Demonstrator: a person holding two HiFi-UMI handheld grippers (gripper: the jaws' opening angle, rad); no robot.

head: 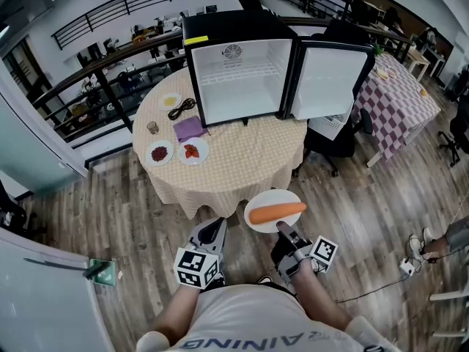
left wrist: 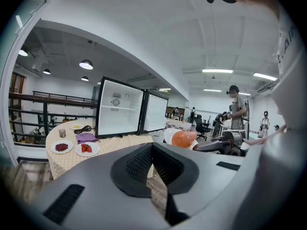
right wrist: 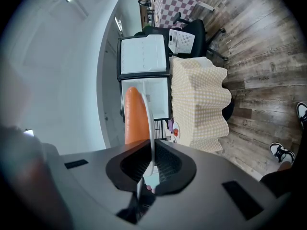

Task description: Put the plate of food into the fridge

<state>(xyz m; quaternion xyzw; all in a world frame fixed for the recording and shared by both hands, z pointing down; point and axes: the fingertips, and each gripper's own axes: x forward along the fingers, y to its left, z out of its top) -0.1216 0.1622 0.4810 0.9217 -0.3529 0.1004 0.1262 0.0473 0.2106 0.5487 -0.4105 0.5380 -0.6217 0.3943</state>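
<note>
A white plate [head: 261,197] with a long orange carrot [head: 277,212] on it hangs level in front of the round table [head: 242,160]. My right gripper [head: 281,229] is shut on the plate's near rim. In the right gripper view the plate's edge [right wrist: 151,123] runs between the pads, with the carrot [right wrist: 135,116] beside it. My left gripper [head: 218,226] is shut with nothing in it, level with the plate and to its left. The black fridge [head: 242,79] stands on the table with its door [head: 330,79] swung open to the right and its white inside showing.
On the table's left part lie a plate of red berries [head: 159,153], a plate of strawberries [head: 193,151], a purple cloth [head: 189,128], a black cable [head: 182,108] and a small cup [head: 152,127]. An office chair [head: 333,141] and a checked table [head: 399,97] stand at the right.
</note>
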